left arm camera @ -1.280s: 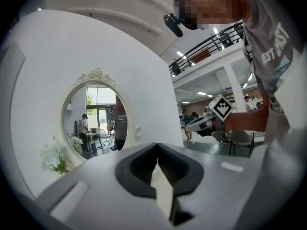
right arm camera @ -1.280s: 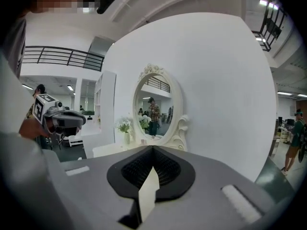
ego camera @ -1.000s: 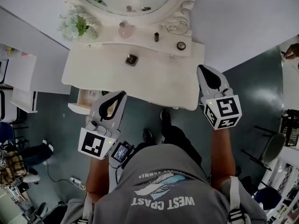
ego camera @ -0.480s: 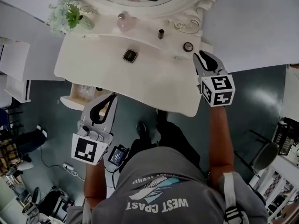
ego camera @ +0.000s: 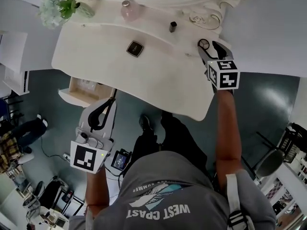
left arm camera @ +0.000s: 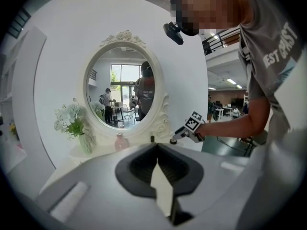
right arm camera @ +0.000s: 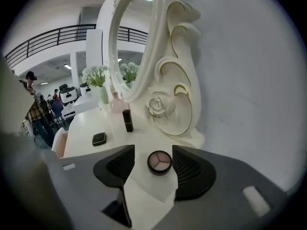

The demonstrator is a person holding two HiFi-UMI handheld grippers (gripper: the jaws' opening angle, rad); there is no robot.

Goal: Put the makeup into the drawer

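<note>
A round compact [right arm camera: 159, 162] with pink shades lies on the white vanity top [ego camera: 158, 75], at its back right by the mirror's base. My right gripper [right arm camera: 153, 164] straddles it. Its jaws have just been opening and stand open, one pad on each side, neither pressing. In the head view the compact [ego camera: 204, 43] sits at that gripper's [ego camera: 210, 47] tips. A square black compact [ego camera: 135, 48] and a black lipstick [ego camera: 173, 26] stand further left. The drawer [ego camera: 72, 97] is open at the table's front left. My left gripper [ego camera: 111, 101] hangs shut and empty near it.
A pink bottle [ego camera: 128, 9] and a vase of white flowers [ego camera: 60, 4] stand at the back of the vanity under the oval mirror [left arm camera: 125, 92]. The person's legs and shoes [ego camera: 144, 123] are below the table's front edge. A chair [ego camera: 268, 162] stands at the right.
My right gripper went forward and down over the vanity to the round compact, and its jaws opened. My left gripper sank and drew back a little from the drawer.
</note>
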